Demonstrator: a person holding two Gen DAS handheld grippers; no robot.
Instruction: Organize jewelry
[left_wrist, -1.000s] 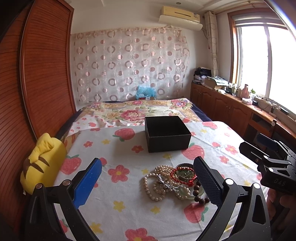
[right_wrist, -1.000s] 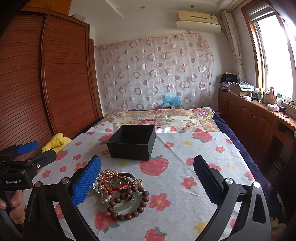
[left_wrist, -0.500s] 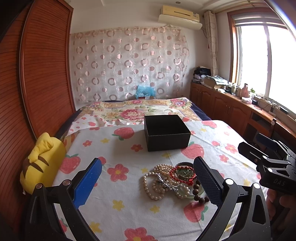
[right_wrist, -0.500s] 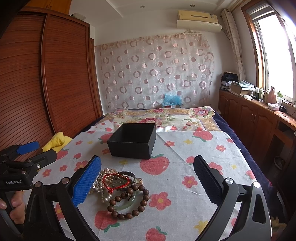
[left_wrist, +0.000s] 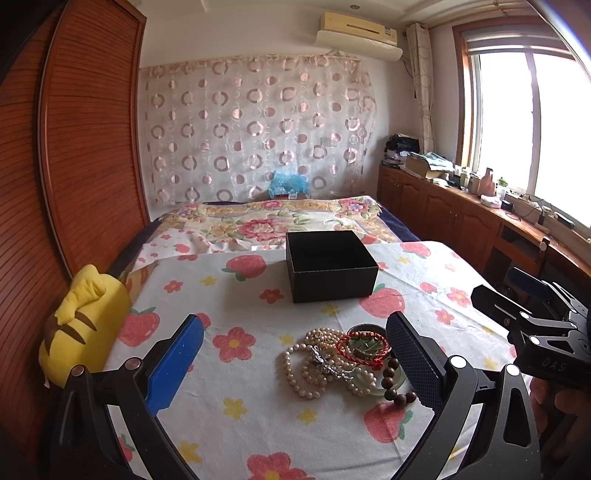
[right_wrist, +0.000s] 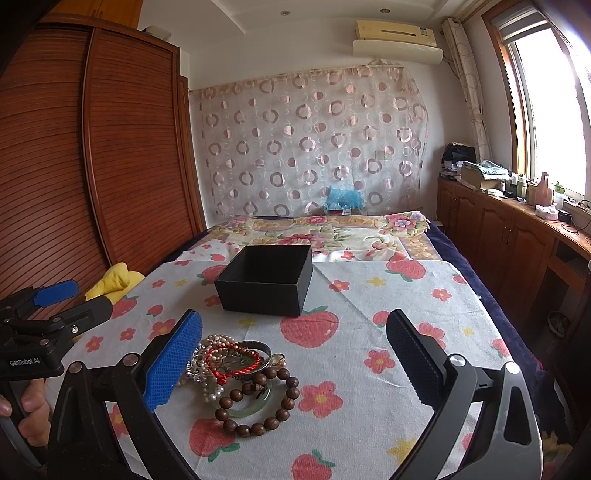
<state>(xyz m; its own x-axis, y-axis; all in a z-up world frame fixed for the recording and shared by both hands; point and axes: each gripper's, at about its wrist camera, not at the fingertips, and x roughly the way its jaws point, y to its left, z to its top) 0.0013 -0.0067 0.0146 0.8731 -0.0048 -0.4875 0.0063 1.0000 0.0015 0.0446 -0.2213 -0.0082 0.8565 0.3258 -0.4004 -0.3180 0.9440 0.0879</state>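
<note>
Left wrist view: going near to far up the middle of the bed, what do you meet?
Jewelry pile → black box → floral quilt → blue bag → circle-patterned curtain.

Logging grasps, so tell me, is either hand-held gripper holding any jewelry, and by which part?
Nothing is held. The left hand-held gripper and right hand-held gripper are both open; the jewelry pile lies on the cloth.

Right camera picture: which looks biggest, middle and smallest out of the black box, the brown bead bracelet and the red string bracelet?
1. Black box, clearly the largest.
2. Brown bead bracelet.
3. Red string bracelet.
The two bracelets look close in size, and the bead one lies nearer the camera, so their order is unsure.
</note>
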